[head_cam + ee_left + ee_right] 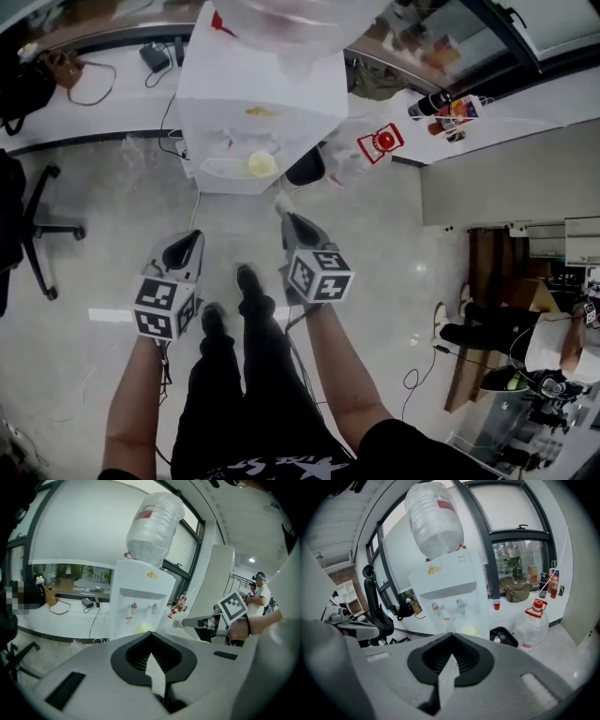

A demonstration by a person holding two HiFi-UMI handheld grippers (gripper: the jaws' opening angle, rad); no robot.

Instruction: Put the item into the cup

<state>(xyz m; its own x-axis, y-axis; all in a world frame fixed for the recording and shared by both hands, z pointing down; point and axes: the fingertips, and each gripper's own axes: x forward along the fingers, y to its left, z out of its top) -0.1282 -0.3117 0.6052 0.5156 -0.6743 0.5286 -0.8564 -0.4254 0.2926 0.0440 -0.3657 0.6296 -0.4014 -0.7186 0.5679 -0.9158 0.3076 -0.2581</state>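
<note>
A yellow cup point(262, 165) point(144, 628) point(469, 631) stands in the tray recess of the white water dispenser point(262, 103), under its taps. In the head view my right gripper point(287, 218) points at the dispenser, just short of its front edge. It is shut on a small white item point(281, 201) point(176, 623) that sticks out past the tips. My left gripper point(190, 240) hangs lower and to the left, over the floor, shut with nothing seen in it. In each gripper view the jaws meet at their tips point(151, 634) point(452, 635).
A large clear bottle point(291, 23) sits on top of the dispenser. A red-capped water jug point(532, 625) and a black bin point(505, 637) stand on the floor to its right. An office chair point(37, 230) is at the left, and a person point(525, 337) at the right.
</note>
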